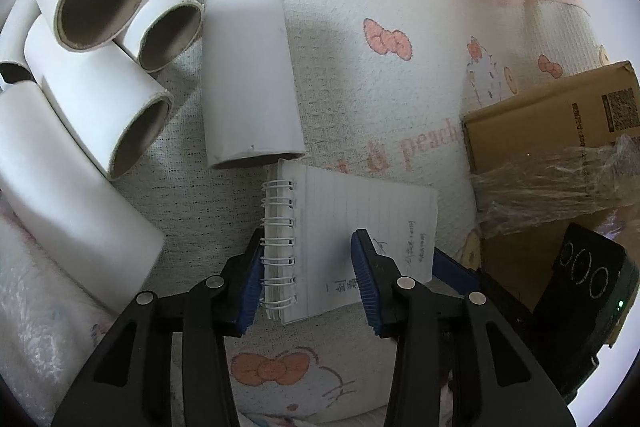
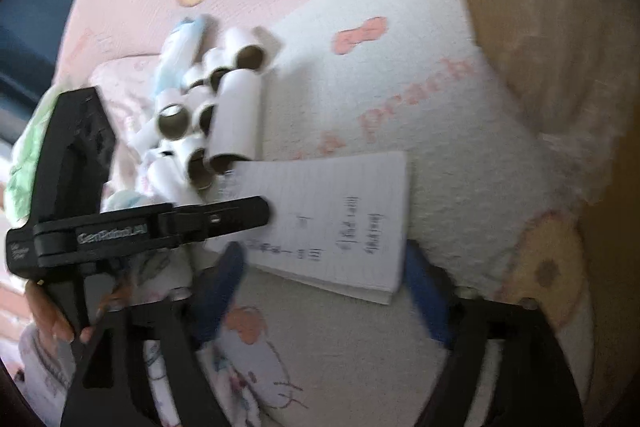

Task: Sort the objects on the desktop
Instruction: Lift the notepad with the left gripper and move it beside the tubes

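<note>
A spiral notebook [image 1: 360,227] with lined, handwritten pages lies flat on the cartoon-print cloth [image 1: 360,67]. My left gripper [image 1: 308,285] is open and straddles its wire-bound edge: the left pad sits beside the spiral and the right pad hovers over the page. In the right wrist view the notebook [image 2: 340,219] lies just ahead of my right gripper [image 2: 320,279], whose blurred blue fingers stand wide open with nothing between them. Several white cardboard tubes [image 1: 100,39] are piled at the left. One tube [image 1: 248,75] lies with its end against the notebook's top corner.
A brown cardboard box [image 1: 552,123] with crumpled plastic wrap stands at the right, and fills the blurred upper right of the right wrist view [image 2: 540,27]. A hand [image 2: 48,315] holds the left gripper's body. Crumpled wrappers lie behind the tube pile [image 2: 188,99].
</note>
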The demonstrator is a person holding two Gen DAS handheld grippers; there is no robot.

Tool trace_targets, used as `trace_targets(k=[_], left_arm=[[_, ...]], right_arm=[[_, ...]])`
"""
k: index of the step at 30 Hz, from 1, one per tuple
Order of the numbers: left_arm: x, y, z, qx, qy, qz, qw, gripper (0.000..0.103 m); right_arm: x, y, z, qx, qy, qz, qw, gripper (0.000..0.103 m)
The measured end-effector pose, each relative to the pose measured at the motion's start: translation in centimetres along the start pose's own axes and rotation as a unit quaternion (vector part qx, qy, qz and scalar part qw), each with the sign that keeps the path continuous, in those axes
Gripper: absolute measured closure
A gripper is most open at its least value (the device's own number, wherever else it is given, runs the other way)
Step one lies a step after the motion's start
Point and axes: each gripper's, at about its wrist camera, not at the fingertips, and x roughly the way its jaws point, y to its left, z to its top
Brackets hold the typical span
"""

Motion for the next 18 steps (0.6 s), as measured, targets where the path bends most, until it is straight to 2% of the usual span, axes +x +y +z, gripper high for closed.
trace_targets(k=[2,5,9,13,16,18], left_arm=[[-0.1,0.1,0.1,-0.001,-0.001,-0.003,1.0,0.058],[-0.3,-0.1,-0.1,0.005,-0.007,-0.002,1.0,0.058],[-1.4,-0.2,-0.3,0.01,-0.023,-0.033,0.9991,0.063],[-2.0,0.2,-0.3,-0.006,-0.021,-0.07,0.9973,0.07],[-2.3,0.2,-0.3,-0.01,-0.021,-0.095,0.9952,0.074],[-2.2,0.1,-0.3,-0.016,-0.015,-0.123,0.9922,0.077]], right_arm=[[0.4,0.6,0.0,-0.015,0.004,-0.013,1.0,0.007],[0.8,2.1,-0.4,-0.059,0.009,-0.057,0.997,0.009],[1.1,3.4,-1.0,-0.096,0.008,-0.114,0.989,0.018],[0.7,3.7,-1.5,-0.115,-0.002,-0.136,0.984,0.029],[1.1,4.6,-2.3,-0.162,0.009,-0.178,0.971,0.041],[2.0,5.5,-3.2,-0.207,0.017,-0.21,0.955,0.044]])
